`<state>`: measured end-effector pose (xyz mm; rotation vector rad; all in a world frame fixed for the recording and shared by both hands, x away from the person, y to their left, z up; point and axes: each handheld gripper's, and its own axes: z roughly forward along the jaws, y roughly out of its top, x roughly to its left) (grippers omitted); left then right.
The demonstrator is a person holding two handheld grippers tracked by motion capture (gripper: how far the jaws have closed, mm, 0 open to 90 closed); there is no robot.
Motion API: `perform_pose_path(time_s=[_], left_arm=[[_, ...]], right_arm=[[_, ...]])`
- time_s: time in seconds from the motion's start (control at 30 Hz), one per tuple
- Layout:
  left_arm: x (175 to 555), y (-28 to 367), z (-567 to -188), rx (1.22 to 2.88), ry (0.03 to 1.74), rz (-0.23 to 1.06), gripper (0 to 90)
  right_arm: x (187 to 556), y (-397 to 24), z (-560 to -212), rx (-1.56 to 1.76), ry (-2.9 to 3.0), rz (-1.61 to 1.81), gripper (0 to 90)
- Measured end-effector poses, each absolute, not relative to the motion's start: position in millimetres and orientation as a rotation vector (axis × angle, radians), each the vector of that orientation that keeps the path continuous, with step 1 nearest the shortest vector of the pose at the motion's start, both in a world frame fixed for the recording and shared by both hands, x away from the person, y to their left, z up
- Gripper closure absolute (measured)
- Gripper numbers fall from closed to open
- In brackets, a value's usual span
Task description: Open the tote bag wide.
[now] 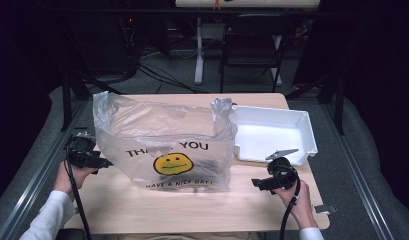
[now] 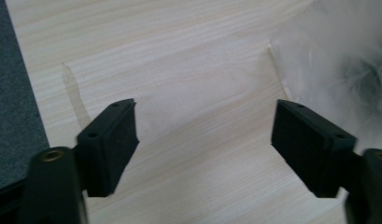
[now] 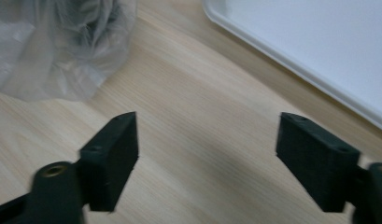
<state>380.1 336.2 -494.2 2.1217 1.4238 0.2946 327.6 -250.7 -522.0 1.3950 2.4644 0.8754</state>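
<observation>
High view: clear plastic bag point(image 1: 164, 145) stands upright mid-table point(image 1: 142, 210), printed "THANK YOU", yellow smiley face and "HAVE A NICE DAY"; something dark sits inside near the bottom, can't tell what. White tray point(image 1: 274, 132) lies just beside the bag's right edge, on the table's far right part. Left claw point(image 1: 99, 162) sits at the bag's lower left corner, held by the person's left hand point(image 1: 74, 175), pointing toward the bag; contact can't be judged from here. Right claw point(image 1: 257, 184) is near the front right of the table, held by the right hand point(image 1: 297, 197), pointing toward the bag, clear of it, just in front of the tray. Left gripper view: left claw point(image 2: 205, 135) wide, nothing between the jaws, bare table under it, bag point(image 2: 338, 60) at upper right with a dark blur inside. Right gripper view: right claw point(image 3: 207, 149) wide, nothing held, table wood below, bag point(image 3: 62, 42) at upper left, tray point(image 3: 319, 42) rim at upper right.
</observation>
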Motion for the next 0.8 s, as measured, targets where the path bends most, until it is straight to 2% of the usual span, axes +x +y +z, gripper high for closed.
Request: perform_pose_path(time_s=[0.03, 0.07, 0.13, 0.17, 0.2, 0.23, 0.27, 0.3, 0.33, 0.4, 0.53, 0.67, 0.8], left_arm=[[380, 338, -492, 2.109, 1.420, 0.299, 30.7], [379, 340, -489, 2.086, 1.405, 0.294, 38.0], [378, 344, -484, 2.056, 1.387, 0.288, 42.9], [377, 346, -478, 2.041, 1.364, 0.285, 46.9], [377, 346, -478, 2.041, 1.364, 0.285, 49.4], [376, 346, -476, 2.038, 1.358, 0.288, 49.4], [376, 347, -472, 2.032, 1.345, 0.289, 53.1], [376, 347, -468, 2.030, 1.329, 0.282, 59.4], [375, 346, -463, 2.031, 1.319, 0.289, 59.4], [374, 344, -453, 2.028, 1.283, 0.304, 65.2], [372, 339, -430, 2.054, 1.213, 0.325, 78.7], [372, 334, -412, 2.057, 1.162, 0.338, 85.3], [373, 332, -399, 2.056, 1.119, 0.342, 86.5]], right_arm=[[328, -249, -520, 1.393, 2.478, 0.893, 28.3], [328, -246, -517, 1.388, 2.484, 0.910, 37.7], [329, -244, -515, 1.383, 2.482, 0.916, 49.1], [329, -243, -513, 1.390, 2.478, 0.933, 58.6], [329, -243, -513, 1.390, 2.478, 0.933, 58.6], [329, -242, -511, 1.380, 2.486, 0.946, 63.9], [329, -241, -509, 1.368, 2.495, 0.938, 68.5], [329, -238, -502, 1.351, 2.483, 0.984, 77.7], [329, -238, -502, 1.351, 2.483, 0.984, 77.7], [329, -236, -492, 1.332, 2.492, 1.005, 83.4], [332, -226, -470, 1.266, 2.481, 1.050, 87.4], [337, -215, -444, 1.191, 2.485, 1.087, 88.6], [341, -209, -424, 1.151, 2.471, 1.107, 88.8]])
